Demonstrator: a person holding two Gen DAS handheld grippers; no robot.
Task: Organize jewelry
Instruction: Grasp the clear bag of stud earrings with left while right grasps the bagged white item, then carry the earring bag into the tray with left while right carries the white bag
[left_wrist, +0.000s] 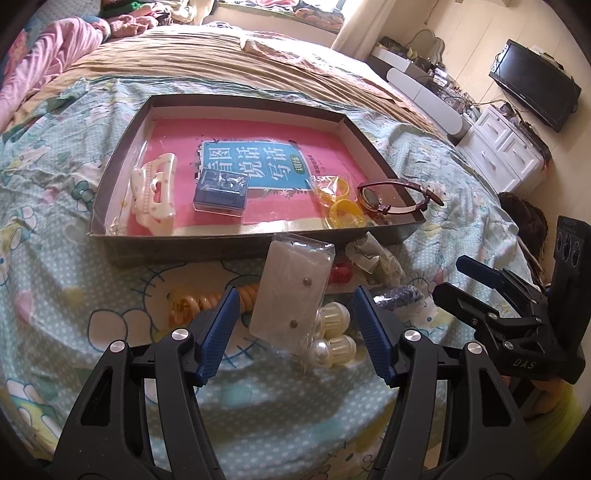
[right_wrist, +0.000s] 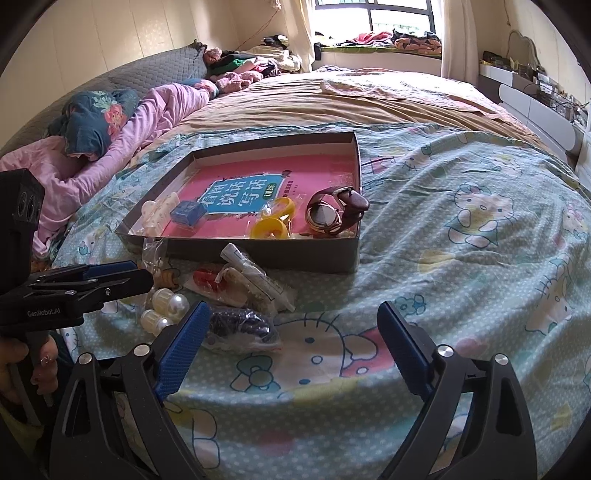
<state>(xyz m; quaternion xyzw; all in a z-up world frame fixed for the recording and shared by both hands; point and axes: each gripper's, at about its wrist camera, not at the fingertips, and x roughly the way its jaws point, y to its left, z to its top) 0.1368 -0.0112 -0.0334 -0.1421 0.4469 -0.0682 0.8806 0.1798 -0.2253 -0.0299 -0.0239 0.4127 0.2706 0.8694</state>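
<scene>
Left gripper (left_wrist: 295, 325): jaws spread, straddling a bagged earring card (left_wrist: 291, 295) without gripping. Right gripper (right_wrist: 291, 350): jaws wide, empty, beside a bagged dark bead bracelet (right_wrist: 240, 326). Cardboard tray (left_wrist: 236, 242) at bed (right_wrist: 461, 258) centre held hair claw (left_wrist: 153, 194), blue box (left_wrist: 219, 190), yellow rings (left_wrist: 345, 214), wristwatch (right_wrist: 332, 214). Television (left_wrist: 532, 85) showed in left view only; window (right_wrist: 373, 16) in right only.

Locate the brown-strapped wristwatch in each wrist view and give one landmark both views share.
Left wrist view: wristwatch lies in the box's near right corner, right of centre.
Right wrist view: wristwatch sits mid-frame, in the same corner.
Shared landmark: the yellow rings just left of it.
</scene>
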